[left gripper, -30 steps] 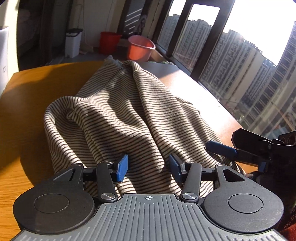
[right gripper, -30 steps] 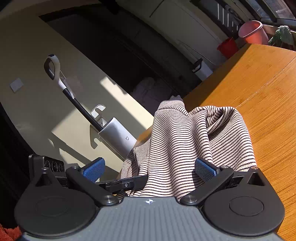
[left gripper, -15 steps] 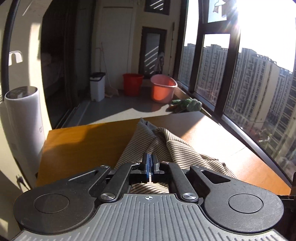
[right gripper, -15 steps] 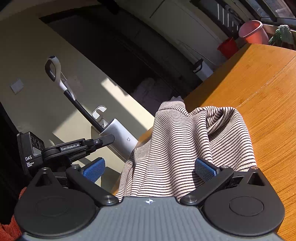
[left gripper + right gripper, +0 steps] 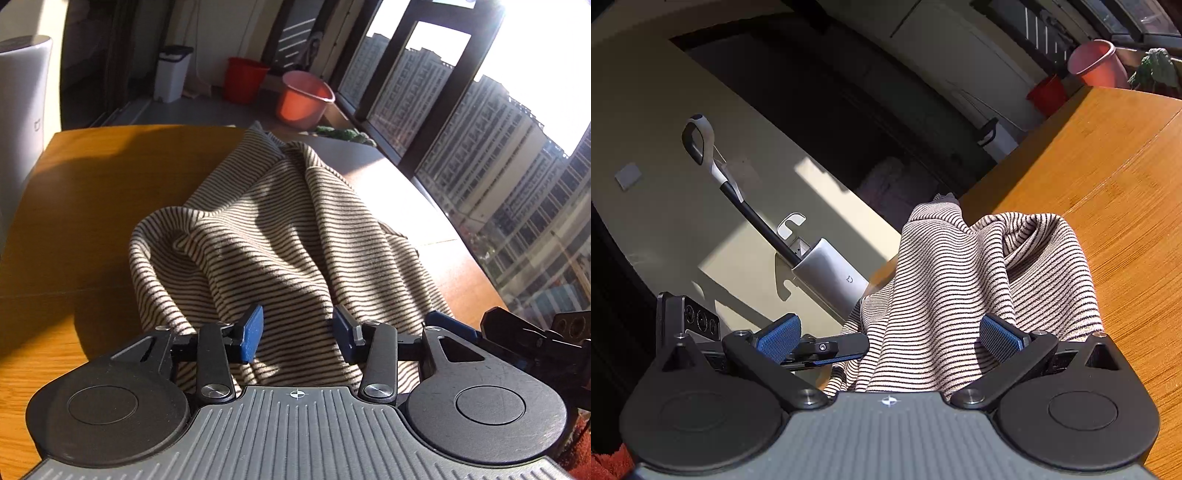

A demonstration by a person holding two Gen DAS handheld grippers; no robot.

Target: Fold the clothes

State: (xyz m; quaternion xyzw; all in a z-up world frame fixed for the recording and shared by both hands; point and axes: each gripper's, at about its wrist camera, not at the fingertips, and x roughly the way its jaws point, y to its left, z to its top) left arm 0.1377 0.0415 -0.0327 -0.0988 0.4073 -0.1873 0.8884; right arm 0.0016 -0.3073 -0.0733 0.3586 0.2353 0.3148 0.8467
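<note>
Striped knit, cream with thin dark lines, lies bunched in soft ridges on the wooden table (image 5: pixel 66 206): this is the striped garment (image 5: pixel 280 236), heaped near the table's close edge and trailing away toward the windows. From the left wrist view the left gripper (image 5: pixel 297 328) points down at the cloth with its blue pads (image 5: pixel 253 330) apart and the jaws opening; fabric shows in the gap beneath them, but neither pad presses on it. That view alone takes in the tall windows (image 5: pixel 461 122) with apartment blocks outside, and on the floor past the table a red bucket (image 5: pixel 243 79), a pink basin (image 5: pixel 304 98) and a white bin (image 5: pixel 171 72). At its right edge the tip of the right gripper (image 5: pixel 454 326) juts in beside the cloth. The right wrist view looks the other way, across the garment (image 5: pixel 979 288) toward a beige wall, where a stick vacuum (image 5: pixel 768 229) leans, something the other camera catches only as a white cylinder at its left edge. Here the right gripper (image 5: pixel 890 338) stands wide, its pads (image 5: pixel 1001 338) clear of the fabric, which drapes between them. The left gripper (image 5: pixel 827 349) shows low on the left, touching the cloth's hanging edge.
</note>
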